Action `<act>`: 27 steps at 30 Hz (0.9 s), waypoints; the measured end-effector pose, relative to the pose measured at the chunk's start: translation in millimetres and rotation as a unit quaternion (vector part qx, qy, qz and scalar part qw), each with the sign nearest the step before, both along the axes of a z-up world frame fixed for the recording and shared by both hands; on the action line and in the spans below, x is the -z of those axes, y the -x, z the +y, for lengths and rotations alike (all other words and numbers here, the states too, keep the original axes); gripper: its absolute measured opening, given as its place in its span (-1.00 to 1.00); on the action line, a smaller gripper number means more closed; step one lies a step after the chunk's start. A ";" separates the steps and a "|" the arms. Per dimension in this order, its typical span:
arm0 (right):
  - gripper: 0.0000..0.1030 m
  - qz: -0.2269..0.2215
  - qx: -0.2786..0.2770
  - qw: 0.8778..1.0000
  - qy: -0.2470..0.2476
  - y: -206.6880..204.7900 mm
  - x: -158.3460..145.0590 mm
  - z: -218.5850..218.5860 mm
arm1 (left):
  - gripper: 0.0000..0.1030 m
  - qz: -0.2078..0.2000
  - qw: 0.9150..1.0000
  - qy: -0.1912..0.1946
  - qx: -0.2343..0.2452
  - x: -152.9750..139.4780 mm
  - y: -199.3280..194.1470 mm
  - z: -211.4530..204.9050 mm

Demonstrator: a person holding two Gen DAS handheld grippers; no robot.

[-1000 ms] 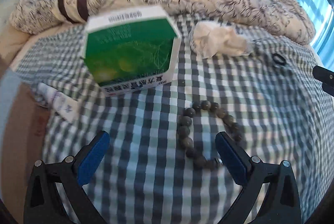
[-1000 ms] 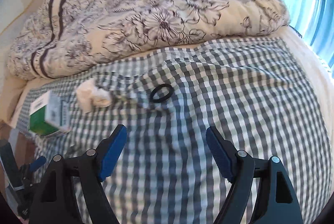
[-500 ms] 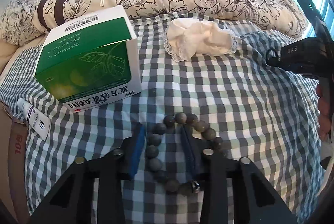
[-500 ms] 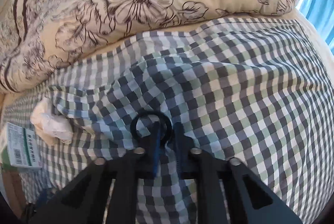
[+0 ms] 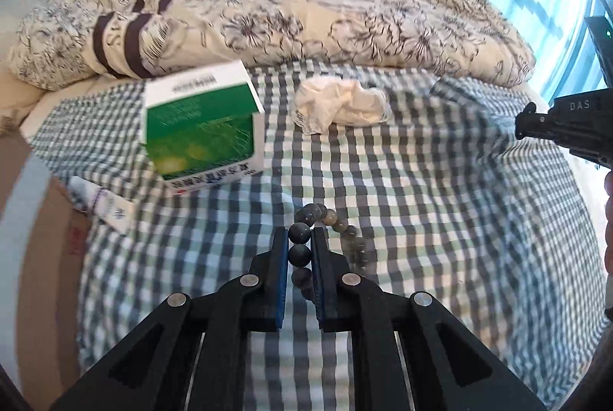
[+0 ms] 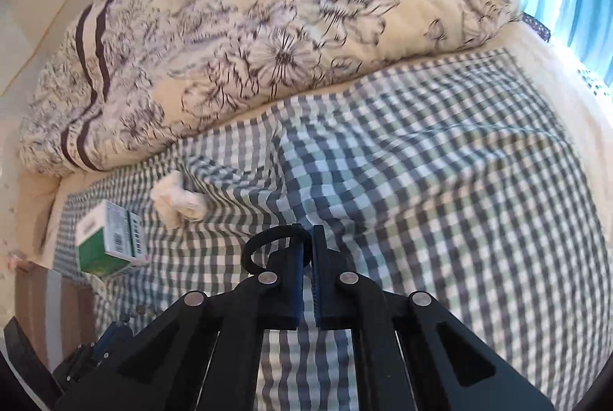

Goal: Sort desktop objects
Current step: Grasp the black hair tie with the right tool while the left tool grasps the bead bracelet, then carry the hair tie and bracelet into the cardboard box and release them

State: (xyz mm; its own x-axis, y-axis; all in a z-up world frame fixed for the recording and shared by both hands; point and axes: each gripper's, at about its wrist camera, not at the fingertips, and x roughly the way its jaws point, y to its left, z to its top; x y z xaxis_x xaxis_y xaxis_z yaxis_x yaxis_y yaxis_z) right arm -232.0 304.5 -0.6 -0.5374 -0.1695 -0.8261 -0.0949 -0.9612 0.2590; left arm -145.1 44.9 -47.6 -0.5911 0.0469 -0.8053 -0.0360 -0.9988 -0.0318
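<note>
a: what has the left gripper (image 5: pixel 299 245) got?

b: its blue pads are nearly together, pinching two dark round beads of a grey-green stone bead bracelet (image 5: pixel 323 242). the rest of the loop trails off to the gripper's right, blurred, and i can't tell if it is clear of the blue-and-white checked sheet (image 5: pixel 421 204) on the bed.

a: and the right gripper (image 6: pixel 308 259)?

b: almost closed too, on one side of a thin black elastic hair band (image 6: pixel 264 244); most of the ring sticks out to its left.

a: what lies further out?

b: ahead and left of the left gripper, a green-and-white cardboard box (image 5: pixel 203 131) lying tilted; a white printed tube (image 5: pixel 103 206) lies just nearer, at the sheet's edge. ahead and slightly right, a crumpled white lace-edged cloth (image 5: pixel 341 104). beyond all that, the cream floral duvet (image 5: pixel 306 0).

a: risks?

b: the beads are round and smooth, so i'd guess they could roll out of so narrow a pinch on a quick swing. the band is held off-centre, and may twist and slip free. the free end of the bracelet could also snag a fold in the sheet.
</note>
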 end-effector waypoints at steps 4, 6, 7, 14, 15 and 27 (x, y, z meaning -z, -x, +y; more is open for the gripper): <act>-0.93 0.019 -0.007 1.000 0.005 -18.9 -26.7 0.8 | -0.79 0.020 1.000 0.003 0.005 -29.6 -16.3 -2.4; -0.93 0.029 -0.017 0.999 0.007 -34.4 -42.3 -5.9 | -0.79 0.033 0.999 0.004 0.004 -48.1 -24.7 -6.4; -0.93 0.032 -0.028 0.999 0.009 -42.1 -49.0 -12.2 | -0.79 0.039 0.999 0.004 0.003 -57.5 -28.9 -9.1; -0.93 0.052 -0.102 0.992 0.045 -86.9 -81.8 -88.6 | -0.79 0.081 0.997 0.009 -0.017 -130.9 -67.9 -52.7; -0.93 0.053 -0.117 0.990 0.052 -92.5 -86.0 -105.3 | -0.79 0.085 0.996 0.011 -0.022 -139.3 -74.1 -61.0; -0.94 0.065 -0.271 0.957 0.083 -158.8 -118.9 -327.4 | -0.79 0.094 0.990 0.047 -0.095 -185.2 -138.0 -201.6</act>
